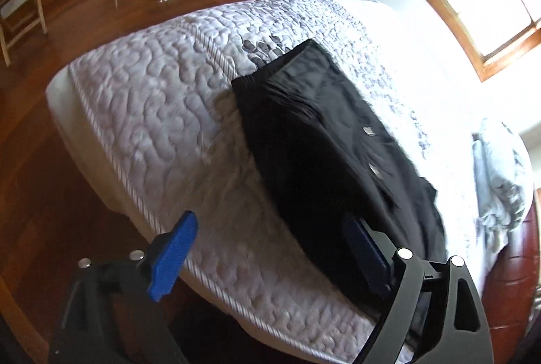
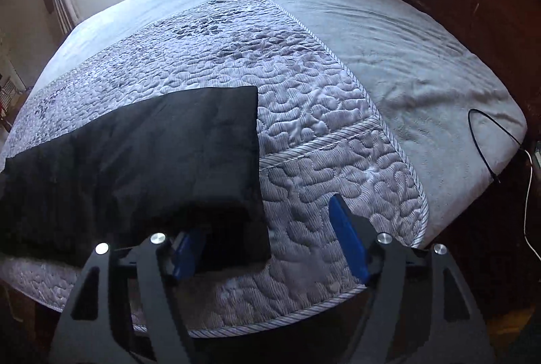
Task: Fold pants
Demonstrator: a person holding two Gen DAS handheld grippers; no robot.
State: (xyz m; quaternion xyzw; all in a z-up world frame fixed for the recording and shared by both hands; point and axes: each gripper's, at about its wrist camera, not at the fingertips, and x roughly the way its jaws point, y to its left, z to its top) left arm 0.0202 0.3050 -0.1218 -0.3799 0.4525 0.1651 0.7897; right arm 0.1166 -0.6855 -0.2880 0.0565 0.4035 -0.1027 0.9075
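On the bed's quilt (image 2: pixel 304 114) the black pants (image 2: pixel 135 161) lie long and flat by its near edge.
My left gripper (image 1: pixel 270 262) and right gripper (image 2: pixel 267 245) stand released, jaws apart over opposite ends; I should pinch both layers squarely, then lift evenly.

no legible text, brand, number or sign in either view. two small pale tags (image 1: pixel 372 149) on black pants (image 1: pixel 324 141), toward window-side edge: marks too blurred to read.
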